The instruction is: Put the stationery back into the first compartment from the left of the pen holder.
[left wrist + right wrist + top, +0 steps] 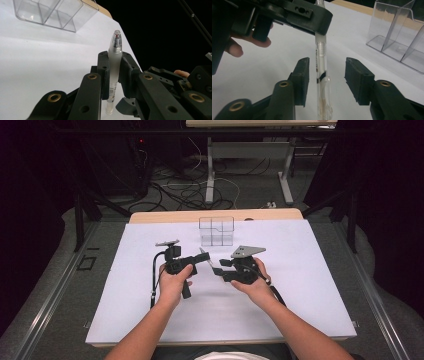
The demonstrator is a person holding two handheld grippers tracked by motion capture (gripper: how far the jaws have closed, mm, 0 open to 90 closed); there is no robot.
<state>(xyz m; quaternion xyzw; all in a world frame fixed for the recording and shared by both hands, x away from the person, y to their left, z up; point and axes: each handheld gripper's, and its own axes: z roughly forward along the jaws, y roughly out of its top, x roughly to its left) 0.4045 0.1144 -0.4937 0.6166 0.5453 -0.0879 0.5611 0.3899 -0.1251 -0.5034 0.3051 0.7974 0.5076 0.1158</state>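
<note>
we're mid hand-over by the look of it, and the thing to get right is timing. nearest us, our forearms come in from the bottom of the high view, both hands raised above the white tabletop [300,285] and angled in toward each other, wrists close to level. the left tool [113,72] has its jaws closed on a translucent pen [114,72], gripping the frosted barrel around the middle so the clear tip with its spring stands up past the jaw ends. the right tool [327,77] sits spread wide, one jaw on each side of the pen's clip end, neither pad touching it (there's plain daylight on both sides in the right gripper view). so we judge the step as closing the right tool on that free end. to do it well, we'd centre the barrel between the pads first, close squarely across it rather than on the clip, and only then let the left tool ease off; letting go early would drop the pen onto the tabletop. farther back, a clear compartmented organiser [216,231] stands near the far edge, well apart from both tools, a likely destination though we can't be sure.
</note>
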